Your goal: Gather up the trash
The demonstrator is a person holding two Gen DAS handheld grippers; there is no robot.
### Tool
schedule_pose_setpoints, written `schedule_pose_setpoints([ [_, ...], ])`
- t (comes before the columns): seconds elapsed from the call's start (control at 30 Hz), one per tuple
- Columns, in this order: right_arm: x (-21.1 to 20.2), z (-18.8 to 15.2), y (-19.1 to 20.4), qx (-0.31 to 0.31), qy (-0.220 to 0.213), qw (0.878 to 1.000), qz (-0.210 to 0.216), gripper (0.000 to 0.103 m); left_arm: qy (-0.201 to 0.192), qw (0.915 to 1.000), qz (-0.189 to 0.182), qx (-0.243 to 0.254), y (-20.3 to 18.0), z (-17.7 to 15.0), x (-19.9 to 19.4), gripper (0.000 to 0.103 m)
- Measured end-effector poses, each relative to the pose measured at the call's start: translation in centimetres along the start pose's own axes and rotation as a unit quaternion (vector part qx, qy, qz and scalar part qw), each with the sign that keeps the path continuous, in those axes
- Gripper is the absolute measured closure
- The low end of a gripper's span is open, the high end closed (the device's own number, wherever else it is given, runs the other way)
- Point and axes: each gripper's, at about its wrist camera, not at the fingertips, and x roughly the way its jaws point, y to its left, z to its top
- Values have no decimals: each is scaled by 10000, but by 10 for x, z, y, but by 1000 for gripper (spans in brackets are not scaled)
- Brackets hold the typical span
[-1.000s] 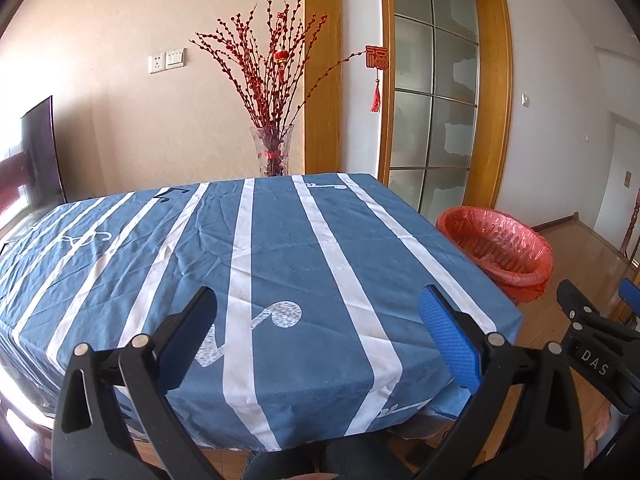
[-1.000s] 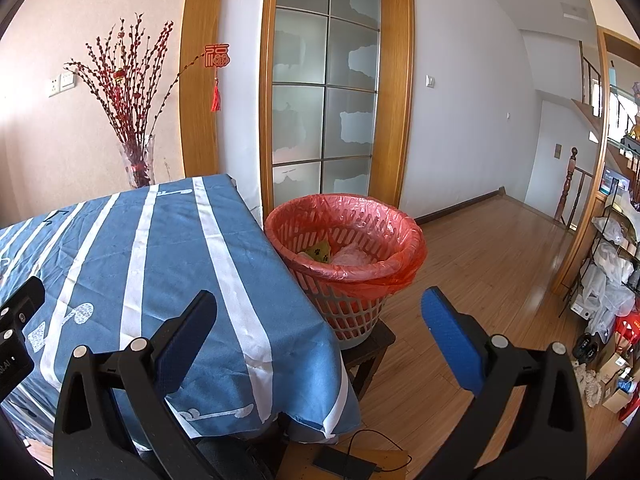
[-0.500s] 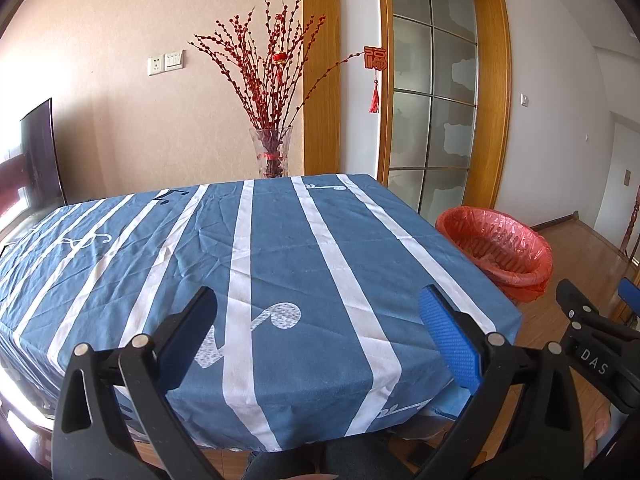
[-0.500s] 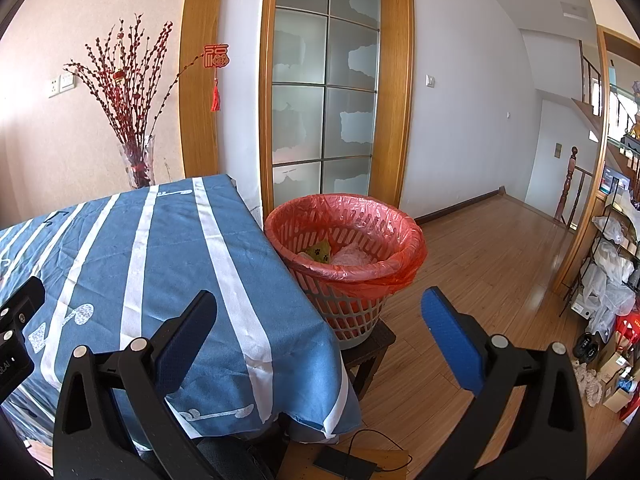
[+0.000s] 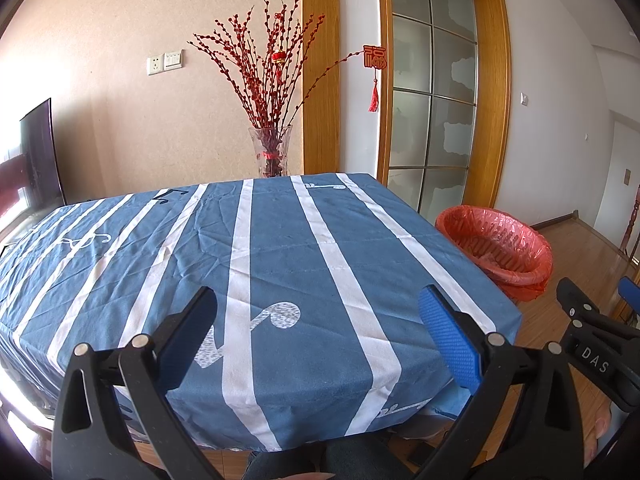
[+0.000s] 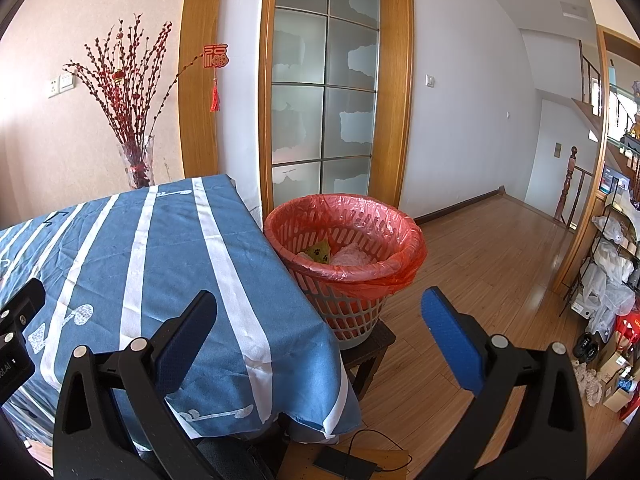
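Grippers both hang over the near edge of the table (image 5: 280, 248), and neither is carrying anything. Left gripper (image 5: 318, 322) has its blue fingers (image 5: 448, 336) spread wide apart above the striped blue cloth (image 5: 340, 360), nothing between them. Right gripper (image 6: 320, 326) is just the same, fingers wide apart and empty, poised past the table's near right corner. Now the bin (image 6: 348, 248): it stands on a dark stool (image 6: 370, 346) just beside the table's right edge, lined with a red bag (image 6: 404, 276). Down inside it lie a yellow-green wrapper (image 6: 318, 251) and some crumpled clear plastic (image 6: 350, 257). From the left wrist the bin (image 5: 496, 246) shows beyond the right edge of the cloth. A vase (image 5: 272, 152) of red branches (image 5: 268, 76) stands behind the table's far edge.
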Motion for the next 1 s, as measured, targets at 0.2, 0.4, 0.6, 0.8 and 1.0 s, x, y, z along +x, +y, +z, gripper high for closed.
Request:
schedule_pose_setpoints([
  [0.2, 0, 0, 0, 2, 1, 10000, 1, 2, 6, 10000, -3, 4, 0, 0, 0, 4],
  [0.4, 0, 0, 0, 1, 5, 10000, 1, 2, 13, 10000, -2, 7, 0, -1, 1, 4],
  [0.6, 0, 0, 0, 5, 3, 10000, 1, 2, 20, 10000, -4, 7, 0, -1, 1, 4],
  [0.8, 0, 0, 1, 8, 7, 10000, -1, 2, 16, 10000, -2, 11, 0, -1, 1, 4],
  [1.0, 0, -2, 1, 13, 12, 10000, 3, 2, 19, 10000, 0, 19, 2, -3, 2, 4],
])
